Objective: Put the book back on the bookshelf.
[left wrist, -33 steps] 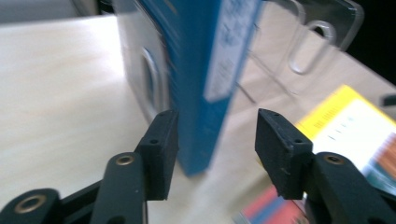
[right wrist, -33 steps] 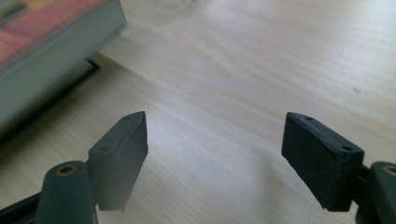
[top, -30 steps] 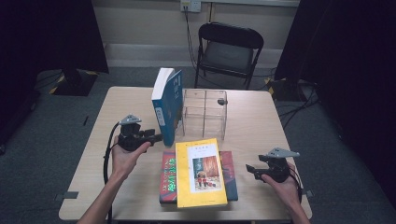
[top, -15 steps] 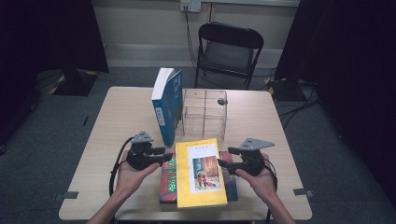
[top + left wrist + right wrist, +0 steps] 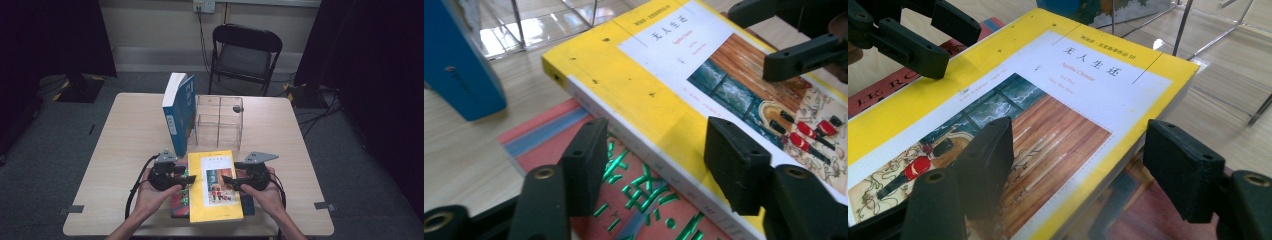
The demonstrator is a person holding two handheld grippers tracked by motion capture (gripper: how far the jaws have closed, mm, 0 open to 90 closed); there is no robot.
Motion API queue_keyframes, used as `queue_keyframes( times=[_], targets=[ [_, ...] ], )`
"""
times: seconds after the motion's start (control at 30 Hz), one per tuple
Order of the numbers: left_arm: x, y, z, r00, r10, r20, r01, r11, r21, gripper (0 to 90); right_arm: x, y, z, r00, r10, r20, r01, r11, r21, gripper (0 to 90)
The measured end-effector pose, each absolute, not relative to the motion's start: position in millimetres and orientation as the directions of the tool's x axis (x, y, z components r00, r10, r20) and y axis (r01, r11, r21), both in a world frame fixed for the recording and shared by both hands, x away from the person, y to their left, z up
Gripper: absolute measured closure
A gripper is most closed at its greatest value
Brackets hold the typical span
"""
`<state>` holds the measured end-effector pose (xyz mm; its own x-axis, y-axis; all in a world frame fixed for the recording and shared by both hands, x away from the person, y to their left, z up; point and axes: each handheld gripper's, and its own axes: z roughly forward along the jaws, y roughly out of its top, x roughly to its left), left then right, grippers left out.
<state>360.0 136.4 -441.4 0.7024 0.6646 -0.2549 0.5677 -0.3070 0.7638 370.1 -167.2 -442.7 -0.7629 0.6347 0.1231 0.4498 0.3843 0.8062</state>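
Note:
A yellow book (image 5: pixel 215 187) lies flat at the table's front, on top of a red book (image 5: pixel 179 200) with green lettering. My left gripper (image 5: pixel 189 178) is at the yellow book's left edge. Its jaws have just been opening and stand astride that edge (image 5: pixel 644 150) without pressing on it. My right gripper (image 5: pixel 227 181) is at the book's right side. Its jaws have also just opened further, and the right edge (image 5: pixel 1098 165) runs between them untouched. Each gripper view shows the other gripper across the cover (image 5: pixel 794 40) (image 5: pixel 923 35).
A blue book (image 5: pixel 178 112) stands upright behind the stack, against a clear acrylic organiser (image 5: pixel 220 120). The wooden table (image 5: pixel 125 150) has bare room to the left and right. A black folding chair (image 5: pixel 245 50) stands beyond the far edge. Another dark book (image 5: pixel 248 206) pokes out under the yellow one.
Both hands have come inward to the yellow book. The left came forward from beside the blue book, the right came in from the table's right edge. Both pairs of jaws look wider.

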Motion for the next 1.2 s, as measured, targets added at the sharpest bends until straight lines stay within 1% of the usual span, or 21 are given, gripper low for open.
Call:
queue_keyframes(
  times=[0.07,0.17,0.37,0.47,0.57,0.97,1.03,1.1,1.2],
  targets=[
    [359,135,-444,0.711,0.661,-0.241,0.549,-0.308,0.777,39.2,369,-166,-444,-0.758,0.641,0.119,0.45,0.382,0.808,27.3],
    [361,139,-448,0.703,0.656,-0.274,0.566,-0.283,0.775,35.9,368,-165,-443,-0.758,0.642,0.112,0.448,0.388,0.806,27.3],
    [361,139,-450,0.711,0.646,-0.276,0.554,-0.274,0.786,35.6,370,-166,-445,-0.755,0.642,0.137,0.465,0.375,0.802,26.9],
    [360,136,-451,0.72,0.634,-0.281,0.55,-0.275,0.789,36.3,373,-167,-447,-0.751,0.639,0.167,0.483,0.359,0.798,24.6],
    [359,133,-451,0.719,0.64,-0.269,0.544,-0.279,0.791,34.8,376,-167,-449,-0.741,0.641,0.202,0.511,0.342,0.789,22.4],
    [359,133,-451,0.722,0.639,-0.266,0.541,-0.281,0.792,34.7,378,-167,-450,-0.752,0.629,0.198,0.499,0.345,0.795,21.4],
    [359,133,-452,0.72,0.639,-0.269,0.542,-0.278,0.793,34.7,376,-166,-449,-0.755,0.633,0.171,0.48,0.356,0.802,23.4],
    [359,133,-451,0.72,0.64,-0.269,0.543,-0.278,0.792,34.6,372,-164,-444,-0.761,0.639,0.116,0.44,0.376,0.816,31.6],
    [358,133,-452,0.718,0.644,-0.266,0.542,-0.276,0.794,34.6,371,-164,-442,-0.757,0.645,0.106,0.432,0.371,0.822,34.7]
  ],
)
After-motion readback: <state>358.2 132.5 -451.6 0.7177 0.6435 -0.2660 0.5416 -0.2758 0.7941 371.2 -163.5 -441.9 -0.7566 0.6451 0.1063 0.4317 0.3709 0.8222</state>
